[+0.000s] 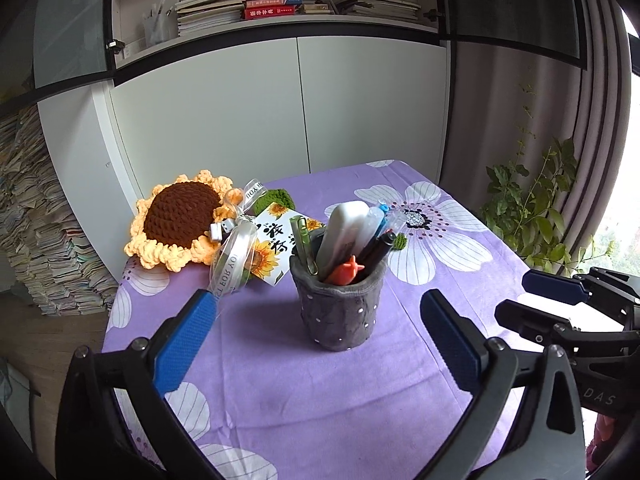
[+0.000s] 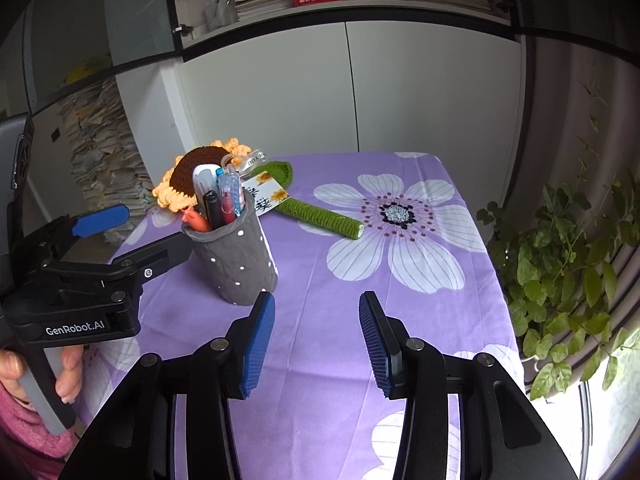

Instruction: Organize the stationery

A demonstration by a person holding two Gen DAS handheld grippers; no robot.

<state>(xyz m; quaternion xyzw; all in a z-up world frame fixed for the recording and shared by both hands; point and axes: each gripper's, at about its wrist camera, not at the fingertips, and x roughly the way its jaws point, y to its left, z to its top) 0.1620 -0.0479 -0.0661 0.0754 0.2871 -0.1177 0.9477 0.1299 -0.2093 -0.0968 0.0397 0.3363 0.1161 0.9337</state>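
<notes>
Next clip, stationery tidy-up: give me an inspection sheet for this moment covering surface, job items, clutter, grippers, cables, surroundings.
Surface: table under a purple floral cloth, slightly creased.
Job's things: grey dotted pen holder upright, holding pens, a white case, an orange piece and a green clip; no loose stationery seen on the cloth.
Clutter: crochet sunflower lying behind the holder, with its ribbon and gift tag.
Grippers: left gripper with jaws wide open, the holder beyond them and not touched; right gripper open, empty.
Cables: nothing seen.
Surroundings: white cabinet, shelf of books, stacked papers, potted plant by the window.
</notes>
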